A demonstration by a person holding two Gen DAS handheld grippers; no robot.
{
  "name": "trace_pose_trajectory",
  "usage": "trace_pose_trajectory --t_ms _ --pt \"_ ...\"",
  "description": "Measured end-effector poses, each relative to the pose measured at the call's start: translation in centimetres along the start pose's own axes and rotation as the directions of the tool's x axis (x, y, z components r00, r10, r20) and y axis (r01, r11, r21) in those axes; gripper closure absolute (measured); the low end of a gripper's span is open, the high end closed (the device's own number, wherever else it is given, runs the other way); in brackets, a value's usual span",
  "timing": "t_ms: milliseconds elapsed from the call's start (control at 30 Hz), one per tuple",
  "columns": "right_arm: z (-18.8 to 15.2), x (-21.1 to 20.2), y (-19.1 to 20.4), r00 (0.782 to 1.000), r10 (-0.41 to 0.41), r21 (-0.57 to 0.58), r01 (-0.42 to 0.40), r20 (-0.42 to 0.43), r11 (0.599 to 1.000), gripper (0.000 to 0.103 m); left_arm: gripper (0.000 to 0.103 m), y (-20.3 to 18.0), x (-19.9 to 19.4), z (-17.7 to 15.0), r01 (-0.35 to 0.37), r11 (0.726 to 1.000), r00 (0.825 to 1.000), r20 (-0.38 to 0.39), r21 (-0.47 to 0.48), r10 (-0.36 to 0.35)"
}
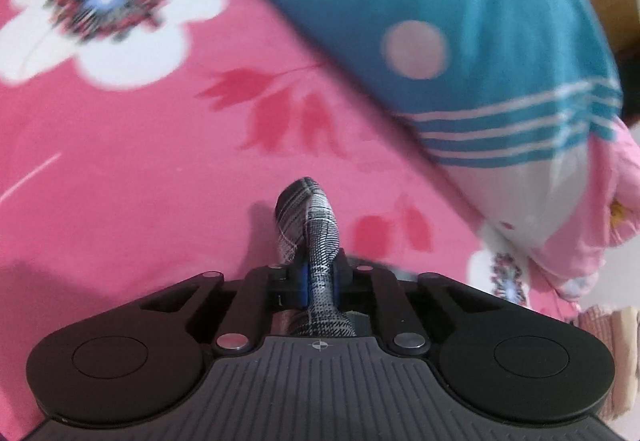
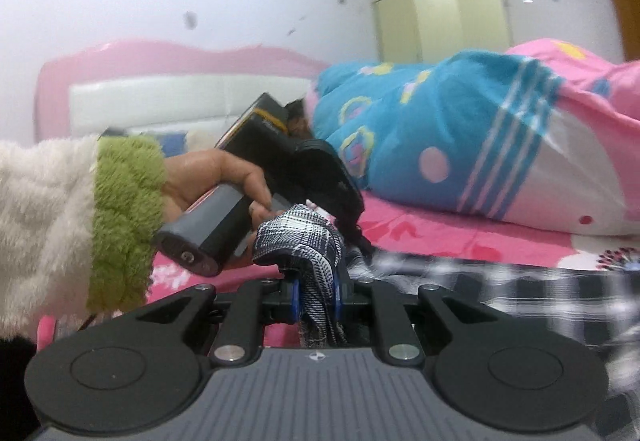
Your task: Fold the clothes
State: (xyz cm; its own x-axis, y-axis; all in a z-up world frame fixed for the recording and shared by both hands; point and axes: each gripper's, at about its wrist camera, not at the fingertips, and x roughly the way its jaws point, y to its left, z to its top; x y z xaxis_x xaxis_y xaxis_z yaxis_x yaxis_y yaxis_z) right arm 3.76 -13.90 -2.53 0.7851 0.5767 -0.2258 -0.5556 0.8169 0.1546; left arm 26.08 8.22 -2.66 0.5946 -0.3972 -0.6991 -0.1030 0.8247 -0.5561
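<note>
A black-and-white plaid garment is pinched in my left gripper, whose jaws are shut on a bunched fold that sticks out past the fingertips above the pink floral bedsheet. In the right wrist view my right gripper is shut on another fold of the same plaid garment, and the rest of the cloth trails to the right over the bed. A person's hand in a fuzzy green-and-white sleeve holds the left gripper's handle just left of that fold.
A bulky blue, white and pink quilt is heaped on the bed, also seen as the quilt in the right wrist view. Behind it stand a pink and white headboard, a white wall and a pale wardrobe.
</note>
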Motion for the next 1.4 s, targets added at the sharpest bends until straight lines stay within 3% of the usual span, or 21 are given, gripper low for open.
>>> trace_pose_trajectory --t_ms 200,400,533,733,833,900,967,1067,1100,1133,1233,1400 --pt "0.4 -5.5 -4.8 0.982 -0.145 0.255 0.11 0.122 0.961 0.088 0.096 -10.6 -0.1 -1.8 0.099 0.984 0.994 0.032 0.149 -0.105" --pt "-0.8 -11.6 -10.1 0.925 -0.322 0.475 0.196 0.2 0.858 0.088 0.096 -21.8 2.6 -6.2 0.157 0.944 0.987 -0.001 0.29 -0.164" --pt "-2.1 -14.5 -13.0 0.887 -0.407 0.577 0.22 0.218 0.787 0.088 0.096 -27.8 4.9 -9.4 0.151 0.912 0.989 -0.044 0.38 -0.145" --pt "-4.2 -16.4 -16.6 0.835 -0.509 0.689 0.242 0.211 0.683 0.088 0.096 -32.3 9.3 -13.3 0.112 0.885 0.993 -0.09 0.452 -0.08" --pt "-5.8 -17.4 -18.6 0.814 -0.548 0.752 0.238 0.191 0.615 0.088 0.096 -33.5 11.3 -14.7 0.108 0.865 0.991 -0.118 0.491 -0.058" --pt "-7.0 -17.7 -19.8 0.813 -0.555 0.801 0.21 0.175 0.561 0.088 0.091 -34.0 12.6 -15.6 0.12 0.841 0.988 -0.148 0.527 -0.047" --pt "-8.3 -17.9 -21.0 0.815 -0.557 0.846 0.177 0.161 0.503 0.088 0.079 -33.5 12.9 -15.6 0.156 0.846 0.983 -0.164 0.511 -0.083" --pt "-9.9 -18.3 -22.4 0.817 -0.558 0.895 0.133 0.145 0.426 0.088 0.05 -32.8 12.8 -15.2 0.219 0.857 0.972 -0.186 0.467 -0.147" --pt "-10.1 -18.3 -22.5 0.817 -0.558 0.9 0.125 0.146 0.418 0.088 0.038 -32.4 12.4 -14.8 0.242 0.864 0.966 -0.188 0.441 -0.175" --pt "-10.2 -18.4 -22.5 0.816 -0.559 0.902 0.121 0.147 0.414 0.088 0.034 -32.0 11.5 -14.4 0.261 0.866 0.963 -0.18 0.425 -0.202" --pt "-10.6 -18.5 -22.4 0.816 -0.559 0.908 0.114 0.146 0.404 0.088 0.032 -30.7 8.8 -13.1 0.318 0.868 0.948 -0.15 0.381 -0.282" --pt "-10.7 -18.5 -22.4 0.819 -0.557 0.913 0.109 0.142 0.392 0.088 0.028 -26.3 2.3 -11.1 0.345 0.865 0.938 -0.104 0.365 -0.331"
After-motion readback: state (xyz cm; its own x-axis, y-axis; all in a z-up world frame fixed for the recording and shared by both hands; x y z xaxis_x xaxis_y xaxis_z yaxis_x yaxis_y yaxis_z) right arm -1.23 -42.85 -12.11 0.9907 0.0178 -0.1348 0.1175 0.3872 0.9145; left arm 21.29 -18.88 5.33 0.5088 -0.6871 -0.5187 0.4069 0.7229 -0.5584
